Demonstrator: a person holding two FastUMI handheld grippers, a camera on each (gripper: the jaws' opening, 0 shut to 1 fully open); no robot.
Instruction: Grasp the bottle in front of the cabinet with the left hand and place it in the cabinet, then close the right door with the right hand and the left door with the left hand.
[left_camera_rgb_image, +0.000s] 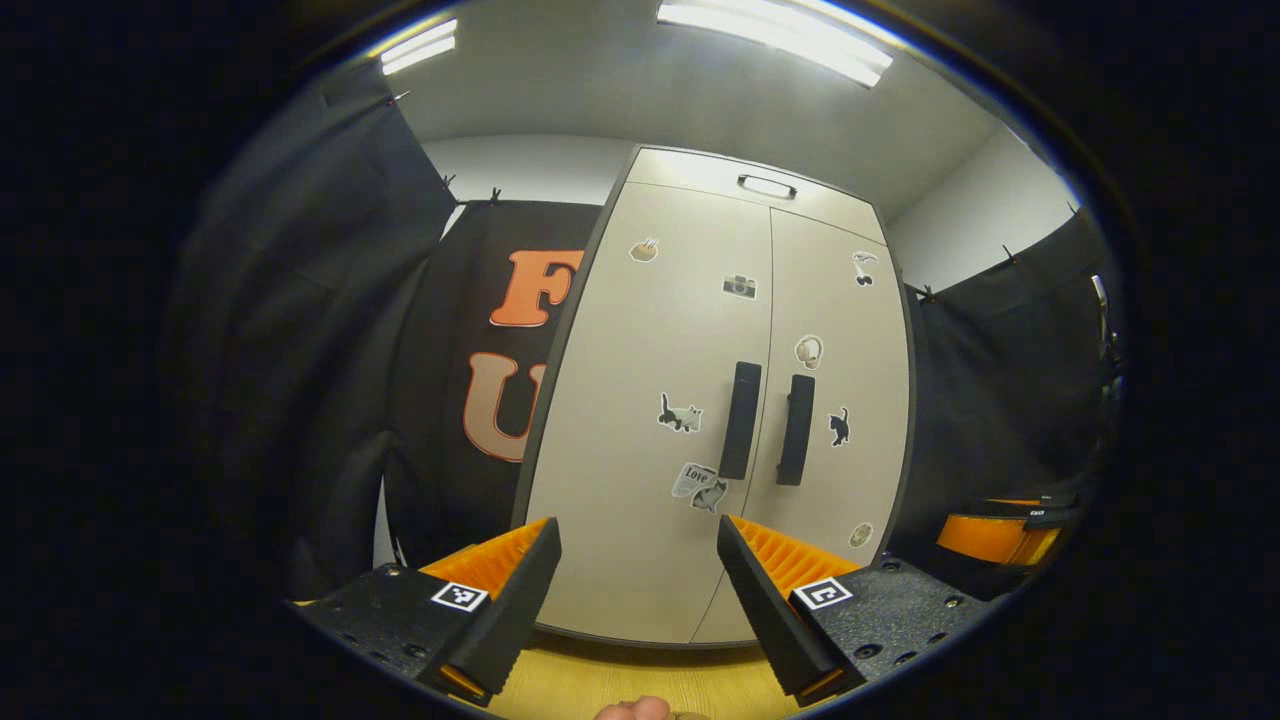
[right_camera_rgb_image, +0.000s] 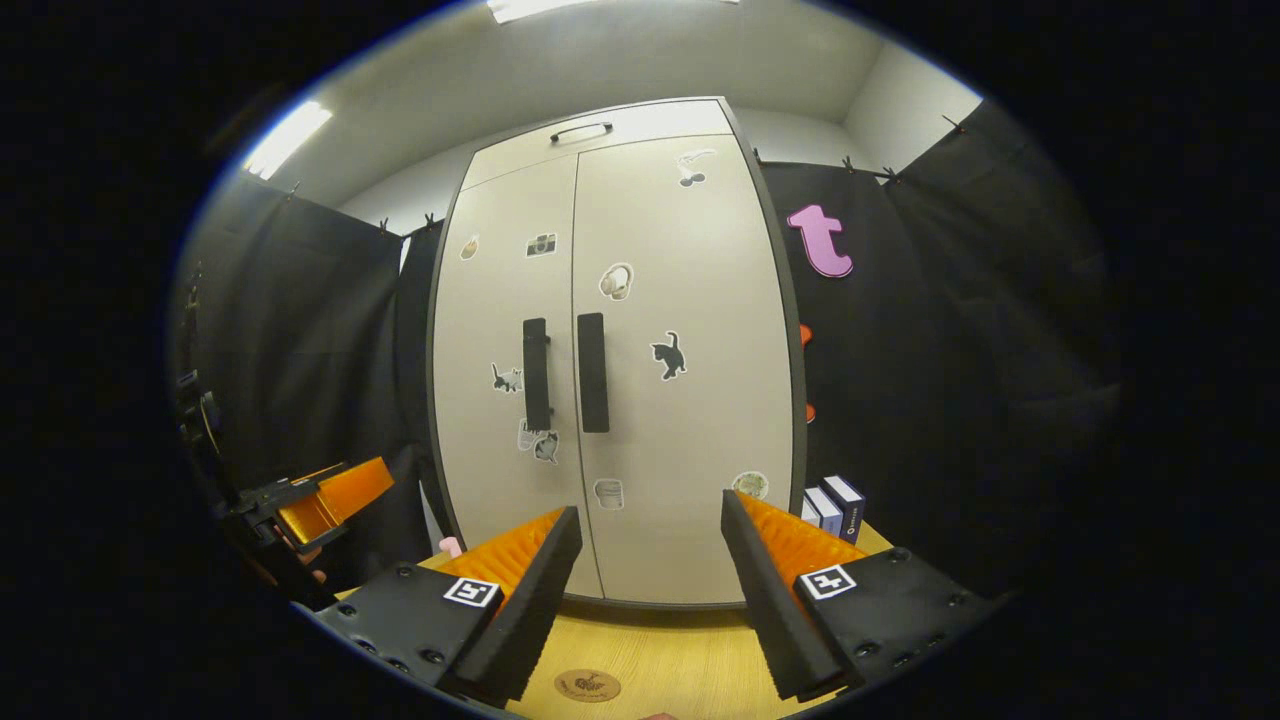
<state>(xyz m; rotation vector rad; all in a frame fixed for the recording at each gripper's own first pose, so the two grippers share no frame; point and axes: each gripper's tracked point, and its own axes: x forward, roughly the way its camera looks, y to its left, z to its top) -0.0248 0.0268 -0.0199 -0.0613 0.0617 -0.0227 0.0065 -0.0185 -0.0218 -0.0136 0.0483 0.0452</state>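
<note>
Black cloth is hanging on both sides of the booth, and a pale wooden tabletop (right_camera_rgb_image: 690, 660) is carrying a tall cream two-door cabinet (right_camera_rgb_image: 610, 350) dotted with small stickers. Both doors are sitting flush, the left door (left_camera_rgb_image: 650, 400) and right door (left_camera_rgb_image: 840, 400) meeting at a thin seam, with two black vertical bar handles (right_camera_rgb_image: 563, 372) standing side by side at mid-height. No bottle is showing in front of the cabinet, so judging by the closed doors it is probably already inside, and its weight, stiffness and slipperiness cannot be told. What is left to handle is the doors: they are looking like stiff, light panels on hinges, likely swinging easily, and the bar handles or the flat door faces near the seam are seeming the best places to push or take hold. The left gripper (left_camera_rgb_image: 640, 590) is facing the cabinet with its fingers spread wide and carrying nothing; a fingertip of the holder's hand (left_camera_rgb_image: 632, 709) is peeking in at the bottom edge. The right gripper (right_camera_rgb_image: 650, 590) is likewise gaping wide and empty, hovering over the tabletop. Small dark boxes (right_camera_rgb_image: 833, 507) are standing just beside the cabinet's right foot.
</note>
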